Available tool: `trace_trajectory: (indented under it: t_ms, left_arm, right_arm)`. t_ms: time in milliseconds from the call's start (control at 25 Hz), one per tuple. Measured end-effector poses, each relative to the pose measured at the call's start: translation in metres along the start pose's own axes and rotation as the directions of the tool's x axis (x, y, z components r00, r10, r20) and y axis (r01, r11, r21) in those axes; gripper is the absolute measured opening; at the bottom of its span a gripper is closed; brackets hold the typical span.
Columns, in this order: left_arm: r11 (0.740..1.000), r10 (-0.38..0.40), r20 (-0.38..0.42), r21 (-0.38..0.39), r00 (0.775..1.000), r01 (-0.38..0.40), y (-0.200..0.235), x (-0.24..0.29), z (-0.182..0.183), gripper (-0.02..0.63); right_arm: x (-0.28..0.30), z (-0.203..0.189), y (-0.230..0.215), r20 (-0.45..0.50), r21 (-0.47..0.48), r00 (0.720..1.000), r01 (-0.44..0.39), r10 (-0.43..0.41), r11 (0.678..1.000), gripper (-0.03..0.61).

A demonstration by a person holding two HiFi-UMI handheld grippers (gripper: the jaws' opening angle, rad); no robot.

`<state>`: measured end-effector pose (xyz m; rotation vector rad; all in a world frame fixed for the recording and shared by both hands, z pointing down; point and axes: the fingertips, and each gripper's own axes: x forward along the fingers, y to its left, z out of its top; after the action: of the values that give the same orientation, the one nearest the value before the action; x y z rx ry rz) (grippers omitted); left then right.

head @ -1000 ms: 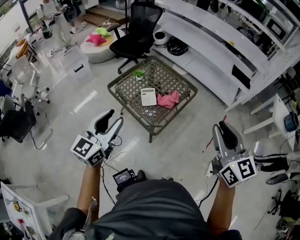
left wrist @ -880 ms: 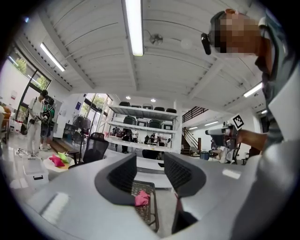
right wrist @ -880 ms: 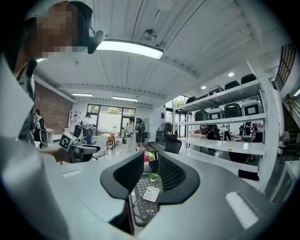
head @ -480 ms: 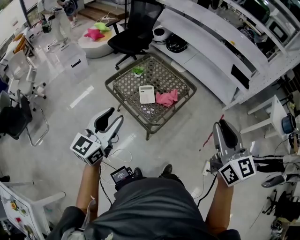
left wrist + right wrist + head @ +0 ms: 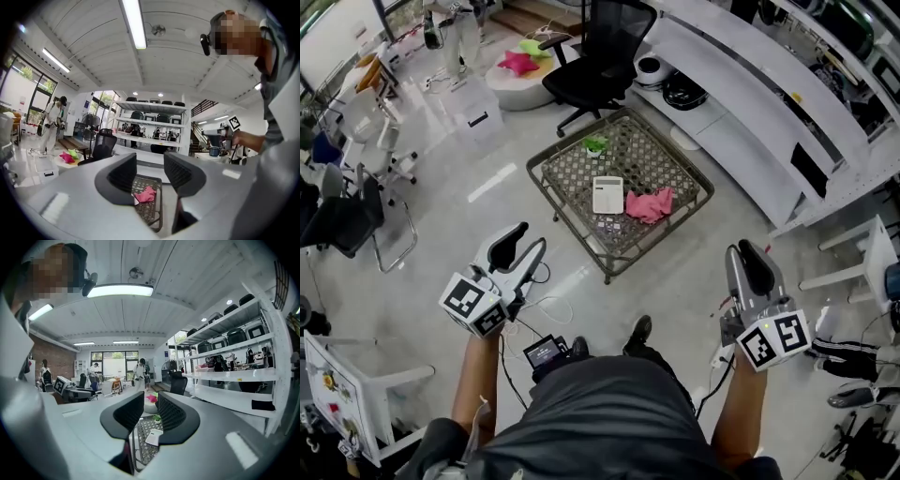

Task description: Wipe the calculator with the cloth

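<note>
A flat white plastic calculator [image 5: 607,194] is lying near the middle of the low metal-framed lattice-top table [image 5: 570,183]. A crumpled pink cloth [image 5: 651,203] is lying just beside the calculator, on its right. A small green plant [image 5: 596,144] is sitting behind the calculator, towards the table's far edge. A black mesh office chair [image 5: 605,56] is standing beyond the table, and long white shelving [image 5: 722,84] is running along its right. The left gripper [image 5: 532,236] and right gripper [image 5: 742,251] are hovering on the near side, well apart from the table.

We note a glossy pale floor [image 5: 441,216], a low woven table [image 5: 567,220], a black office chair [image 5: 605,56] behind it, long white shelving [image 5: 741,103], and a strip light [image 5: 134,23] overhead.
</note>
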<state>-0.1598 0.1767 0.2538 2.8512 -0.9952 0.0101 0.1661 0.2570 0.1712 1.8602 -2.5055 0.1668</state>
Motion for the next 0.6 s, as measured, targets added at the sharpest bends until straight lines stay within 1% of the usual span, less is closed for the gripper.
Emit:
trace_trajectory:
  t_ms: [120, 280, 440, 600]
  left_arm:
    - [0.999, 0.047, 0.005, -0.024, 0.999, -0.046, -0.008, 0.017, 0.009, 0.192]
    - [0.995, 0.093, 0.009, -0.023, 0.996, -0.093, -0.019, 0.039, 0.016, 0.192]
    - [0.991, 0.134, 0.002, -0.013, 0.991, -0.134, -0.025, 0.055, 0.008, 0.192]
    - [0.979, 0.201, -0.014, -0.04, 0.979, -0.202, -0.036, 0.071, 0.01, 0.192]
  right_arm:
    - [0.018, -0.001, -0.022, 0.007, 0.011, 0.999, -0.048, 0.048, 0.999, 0.072]
    - [0.038, -0.003, -0.052, 0.002, 0.022, 0.994, -0.107, 0.107, 0.994, 0.072]
    - [0.056, -0.004, -0.078, 0.006, 0.027, 0.987, -0.163, 0.163, 0.986, 0.072]
    - [0.067, -0.008, -0.102, 0.006, 0.034, 0.977, -0.213, 0.213, 0.976, 0.072]
